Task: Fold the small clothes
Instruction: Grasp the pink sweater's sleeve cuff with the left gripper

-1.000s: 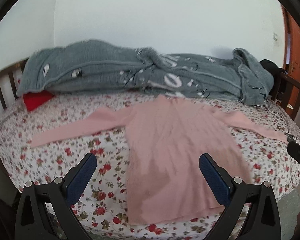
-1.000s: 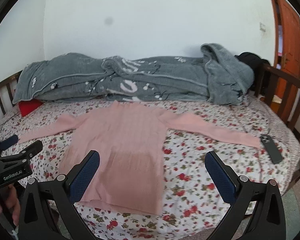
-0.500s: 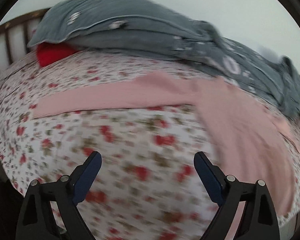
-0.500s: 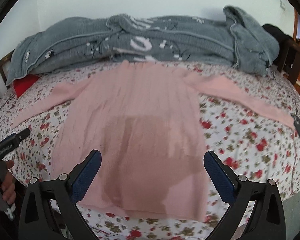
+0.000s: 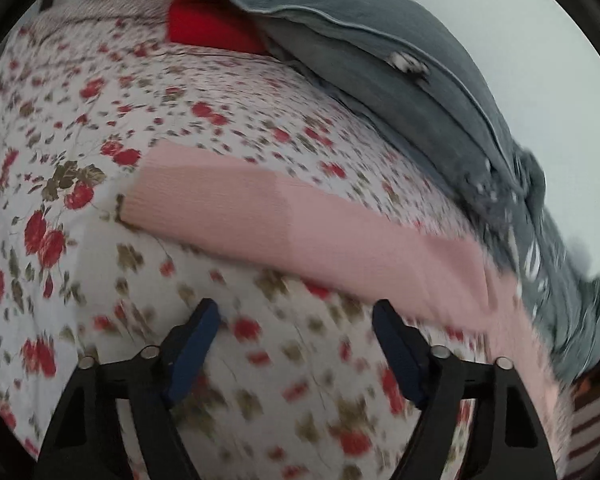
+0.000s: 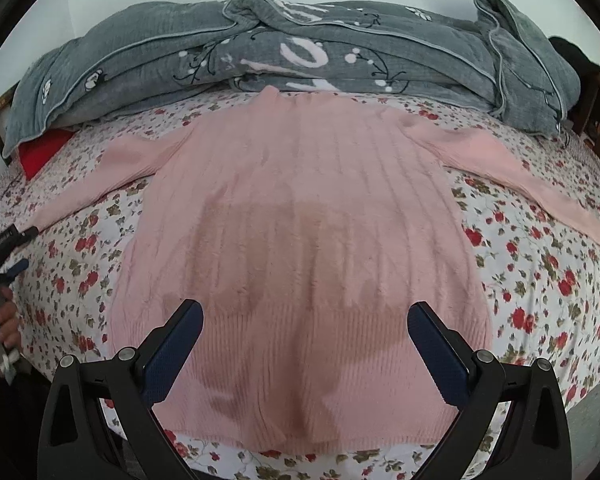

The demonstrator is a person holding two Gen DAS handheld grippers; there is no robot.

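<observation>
Both grippers are seen low over the bed, and nothing is held by either one. Between the fingers of the left gripper (image 5: 294, 350) only the flowered bedsheet (image 5: 100, 128) is found; its jaws are closing, yet no cloth is between them. Just beyond its fingertips the left sleeve (image 5: 260, 216) of the pink sweater (image 6: 308, 216) is laid flat across the sheet, with the cuff end (image 5: 140, 200) pointing to the left of the view. The right gripper (image 6: 304, 344) is kept wide apart above the lower part of the sweater, near the hem (image 6: 300, 436), and the knit is not pressed by its pads. The sweater is spread face down or face up, which cannot be told, in the middle of the bed with both sleeves stretched outward. Farther back a red item (image 5: 208, 28) and a grey blanket (image 6: 300, 52) are piled along the wall. The step in hand is judged to be the taking of the left sleeve for the first fold. For a clean result, the cuff should be pinched near its edge, only the knit and not the sheet should be caught, and the sleeve should be carried straight across the body so that no wrinkle is made.
</observation>
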